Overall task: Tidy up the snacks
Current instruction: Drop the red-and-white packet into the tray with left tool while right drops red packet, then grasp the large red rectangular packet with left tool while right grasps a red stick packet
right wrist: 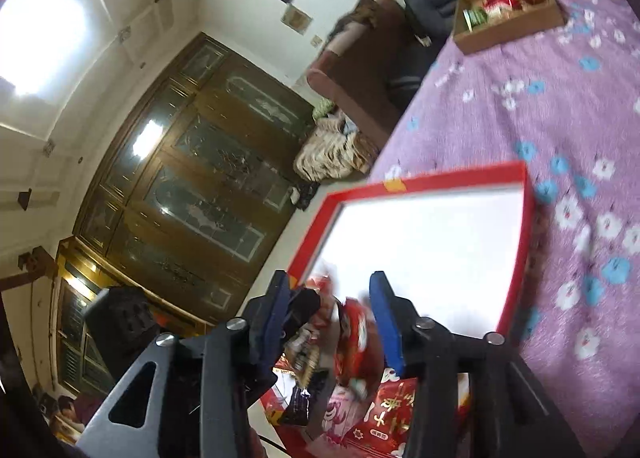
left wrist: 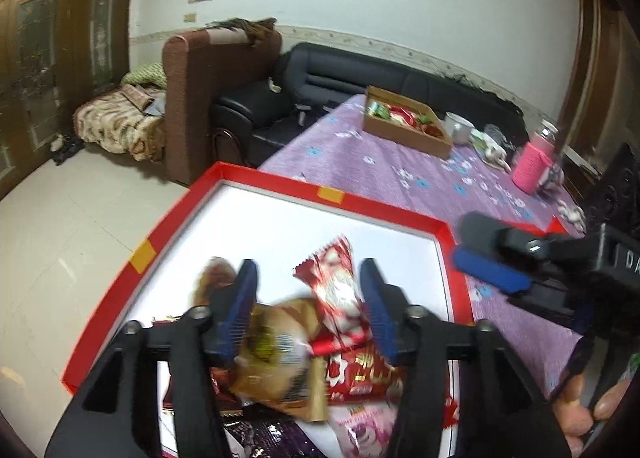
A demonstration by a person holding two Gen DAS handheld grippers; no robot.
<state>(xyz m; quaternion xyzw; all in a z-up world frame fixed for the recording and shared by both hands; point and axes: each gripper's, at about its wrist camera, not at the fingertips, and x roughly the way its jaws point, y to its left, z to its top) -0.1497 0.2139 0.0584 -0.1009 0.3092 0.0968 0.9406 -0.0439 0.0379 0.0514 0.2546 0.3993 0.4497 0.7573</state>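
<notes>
Both the left hand-held gripper (left wrist: 308, 310) and the right hand-held gripper (right wrist: 332, 318) hang released, jaws apart, over a blurred heap of wrapped snacks (left wrist: 344, 370) in the red-rimmed, white-floored shallow box (left wrist: 280, 182) on the purple-flowered counter (left wrist: 400, 174).

Counter (left wrist: 400, 178) w/ purple cloth, white + blue flower print, covers the whole top. Red-rimmed box (left wrist: 384, 214), white inside, sits at the near corner, one corner reaching past the counter edge over the floor; snack packets lie piled in its near part (far part bare). Cardboard tray (left wrist: 404, 134) of red and green wrapped snacks stands well apart, at the far edge by the sofa. Just right of it a white cup (left wrist: 458, 128), then some small pale bits, too blurred to tell. Jar w/ pink knit sleeve (left wrist: 534, 166) stands near the right edge.
</notes>
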